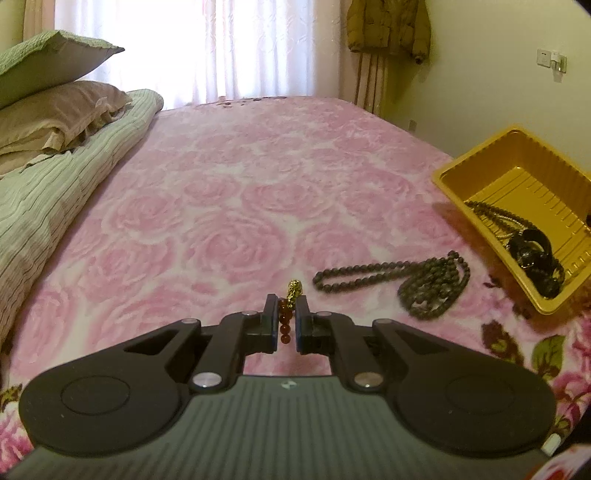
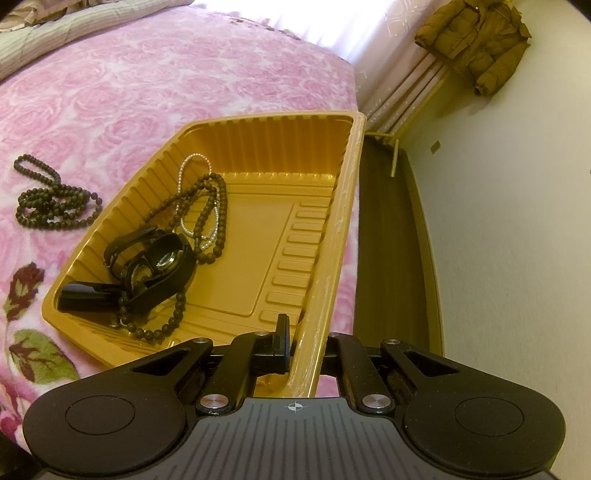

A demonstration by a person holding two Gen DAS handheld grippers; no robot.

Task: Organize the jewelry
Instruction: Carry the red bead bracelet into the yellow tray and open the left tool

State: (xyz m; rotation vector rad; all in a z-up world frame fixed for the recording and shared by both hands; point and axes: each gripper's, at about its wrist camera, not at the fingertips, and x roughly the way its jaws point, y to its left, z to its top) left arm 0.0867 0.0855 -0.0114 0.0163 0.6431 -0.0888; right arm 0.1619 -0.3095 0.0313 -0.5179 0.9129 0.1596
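While a pink rose-patterned blanket (image 1: pixel 258 192) covers the whole bed, stacked pillows (image 1: pixel 55 107) and a striped green quilt (image 1: pixel 55 199) lie along its far left, white curtains (image 1: pixel 240 44) glow behind, and a brown padded jacket (image 1: pixel 388 26) hangs on the far right wall near a wall socket (image 1: pixel 552 59). No readable writing shows; only a small emblem marks each gripper body.

The left gripper (image 1: pixel 286 321) is nearly closed, pinching an amber bead bracelet (image 1: pixel 286 323) with a gold charm (image 1: pixel 294 288) above the blanket. A dark bead necklace (image 1: pixel 413 280) lies loose to its right, just beside the yellow tray (image 2: pixel 332 229). The right gripper (image 2: pixel 299 343) clamps the tray's near right rim between its fingers. Inside the tray lie a black watch (image 2: pixel 155 262), a pearl strand (image 2: pixel 192 199) and brown beads (image 2: pixel 207 221).
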